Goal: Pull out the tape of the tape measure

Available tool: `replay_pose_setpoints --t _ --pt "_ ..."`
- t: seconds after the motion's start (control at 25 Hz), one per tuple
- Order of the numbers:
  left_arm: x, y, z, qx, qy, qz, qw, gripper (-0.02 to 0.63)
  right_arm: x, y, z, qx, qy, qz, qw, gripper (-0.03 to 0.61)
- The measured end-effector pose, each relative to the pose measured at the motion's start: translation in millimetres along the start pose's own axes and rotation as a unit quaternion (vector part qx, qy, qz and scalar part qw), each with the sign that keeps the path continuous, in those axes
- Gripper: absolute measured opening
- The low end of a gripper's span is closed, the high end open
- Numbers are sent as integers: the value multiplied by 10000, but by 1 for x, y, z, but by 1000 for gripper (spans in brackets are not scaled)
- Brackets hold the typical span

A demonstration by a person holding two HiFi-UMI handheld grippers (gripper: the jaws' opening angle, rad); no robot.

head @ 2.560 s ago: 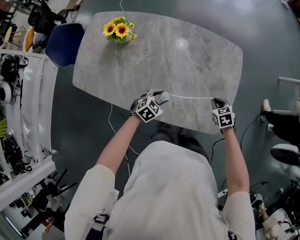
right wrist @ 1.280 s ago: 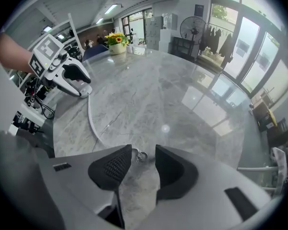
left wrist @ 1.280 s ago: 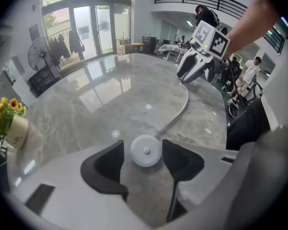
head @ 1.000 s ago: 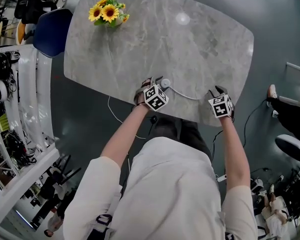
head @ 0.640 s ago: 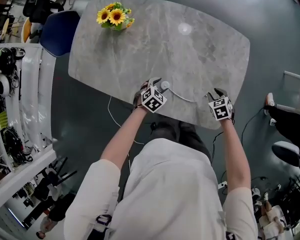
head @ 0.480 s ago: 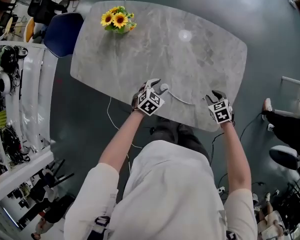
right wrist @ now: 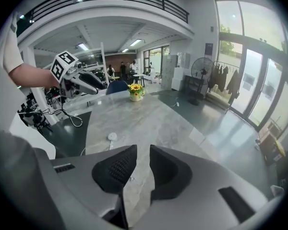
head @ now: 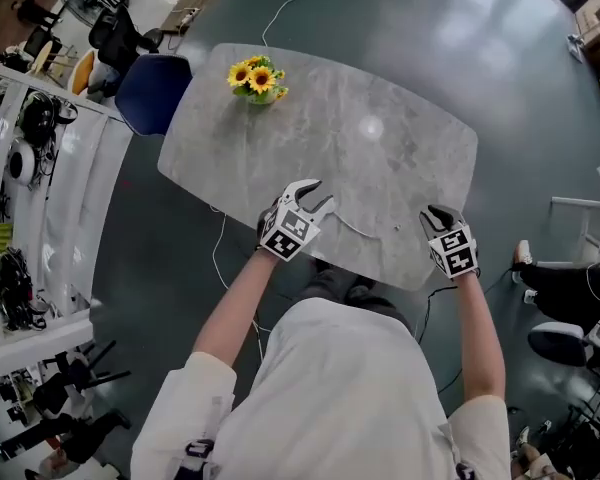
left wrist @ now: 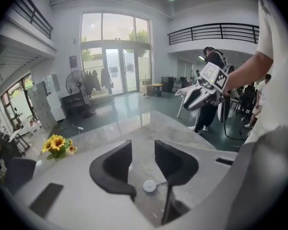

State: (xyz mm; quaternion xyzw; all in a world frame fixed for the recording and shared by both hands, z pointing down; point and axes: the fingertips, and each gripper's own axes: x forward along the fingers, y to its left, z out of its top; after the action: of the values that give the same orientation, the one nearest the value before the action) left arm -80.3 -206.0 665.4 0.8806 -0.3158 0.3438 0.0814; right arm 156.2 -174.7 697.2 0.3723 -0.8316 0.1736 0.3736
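The small round white tape measure case (left wrist: pixel 149 186) lies on the grey marble table (head: pixel 380 98), a short white tape (head: pixel 365 235) curving out of it towards the right. My left gripper (head: pixel 318 192) hangs above the case and is open; in its own view the case shows far below its jaws (left wrist: pixel 143 152). My right gripper (head: pixel 435 211) is lifted near the table's front right edge and is also open (right wrist: pixel 143 152). Both sets of jaws have just been closing, with nothing between them. From the right gripper view the case (right wrist: pixel 112 136) sits alone on the table.
A sunflower vase (head: pixel 259 76) stands at the table's far left end, with a blue chair (head: pixel 152 90) beyond it. White shelving (head: pixel 40 218) runs along the left. A cable (head: pixel 220 258) trails on the floor. Another person's legs (head: pixel 570 268) are at the right.
Both grippers have risen off the table and their jaws have narrowed. The tape, stretched straight between them earlier, now lies slack and curved on the table beside its case.
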Motion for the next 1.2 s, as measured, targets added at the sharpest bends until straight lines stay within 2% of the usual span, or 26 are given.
replay_pose_setpoints --t 0.32,0.6,0.84,1.2 --pt "-66 3 78 -106 -869 247 9958 72 -84 -12 62 -224 -853 -397 9953 77" --pt "-114 10 122 -230 -1480 614 9868 34 -148 -15 110 -29 -1802 -759 9807 54" --pt "-147 14 139 -654 -2028 866 9732 8 -194 -12 134 249 -2520 -915 9631 46" --pt "-175 20 151 -711 -2346 936 9650 8 -237 -23 142 518 -3041 -1339 9418 46"
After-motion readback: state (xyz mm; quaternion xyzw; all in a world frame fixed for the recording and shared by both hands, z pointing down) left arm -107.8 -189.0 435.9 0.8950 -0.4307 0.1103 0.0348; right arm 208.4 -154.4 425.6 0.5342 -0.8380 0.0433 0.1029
